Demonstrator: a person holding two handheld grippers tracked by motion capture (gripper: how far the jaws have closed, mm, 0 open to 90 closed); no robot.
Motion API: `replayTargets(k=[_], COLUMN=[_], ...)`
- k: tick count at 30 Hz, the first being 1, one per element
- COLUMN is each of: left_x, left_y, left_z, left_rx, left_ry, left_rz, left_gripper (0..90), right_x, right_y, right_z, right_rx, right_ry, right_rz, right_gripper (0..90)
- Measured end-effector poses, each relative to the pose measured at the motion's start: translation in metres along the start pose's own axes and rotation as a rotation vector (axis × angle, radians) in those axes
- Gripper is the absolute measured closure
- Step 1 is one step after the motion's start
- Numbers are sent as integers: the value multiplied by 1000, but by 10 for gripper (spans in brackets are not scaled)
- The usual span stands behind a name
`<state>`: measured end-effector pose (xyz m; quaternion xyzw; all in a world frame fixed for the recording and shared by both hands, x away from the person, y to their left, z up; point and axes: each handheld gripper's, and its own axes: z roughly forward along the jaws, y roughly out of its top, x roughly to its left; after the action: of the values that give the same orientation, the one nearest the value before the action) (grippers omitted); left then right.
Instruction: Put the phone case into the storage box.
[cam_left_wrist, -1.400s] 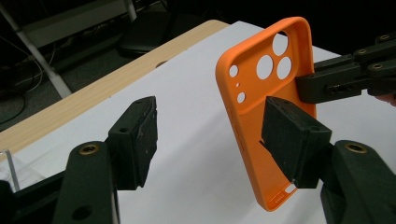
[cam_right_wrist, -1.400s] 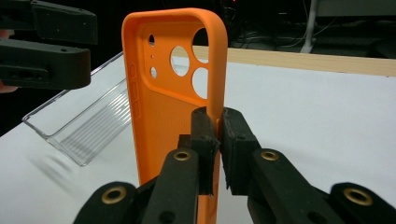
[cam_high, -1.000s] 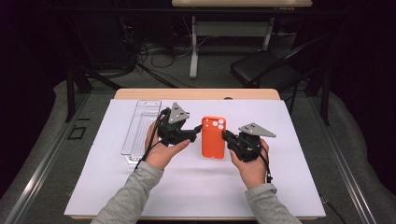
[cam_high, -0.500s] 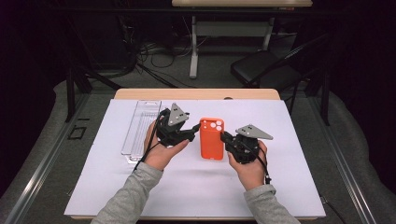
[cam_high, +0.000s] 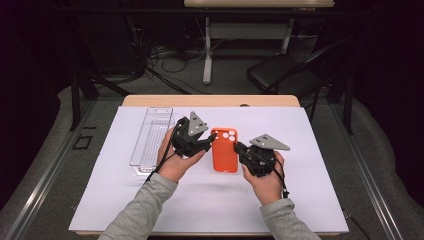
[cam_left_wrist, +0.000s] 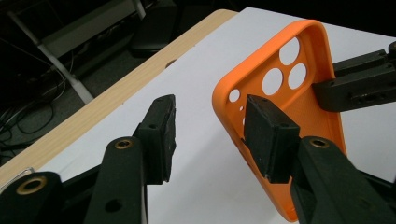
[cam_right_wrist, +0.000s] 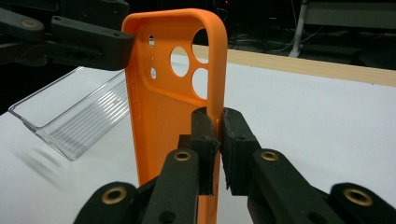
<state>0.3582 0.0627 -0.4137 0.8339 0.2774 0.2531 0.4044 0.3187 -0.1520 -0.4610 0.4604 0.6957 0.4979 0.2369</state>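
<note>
Your left gripper (cam_left_wrist: 210, 135) jaws just narrowed, one inside the orange plastic phone case (cam_high: 224, 150) but not clamped; right gripper (cam_right_wrist: 215, 140) pinches its edge, beside the clear plastic tray (cam_high: 151, 137); left grip pending.

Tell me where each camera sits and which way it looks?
High view: above the person's side, looking forward and down at the white table; both grey-sleeved forearms show.
Left gripper view: rides the left hand-held gripper, looking along its black jaws, which straddle one wall of the orange plastic phone case.
Right gripper view: rides the right hand-held gripper, whose jaws pinch the case's other wall.
Shared: all show the case; high and right views show the clear plastic tray.
</note>
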Motion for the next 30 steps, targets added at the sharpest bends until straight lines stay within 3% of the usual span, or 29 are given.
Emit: replayTargets(k=[30], left_x=[-6], left_y=[4], left_z=[1], left_rx=[42], left_ry=[7], left_rz=[71], left_gripper=[759], right_x=[6], right_y=[-1], right_z=[1], right_rx=[16], right_ry=[19], right_rz=[-12], right_gripper=[842])
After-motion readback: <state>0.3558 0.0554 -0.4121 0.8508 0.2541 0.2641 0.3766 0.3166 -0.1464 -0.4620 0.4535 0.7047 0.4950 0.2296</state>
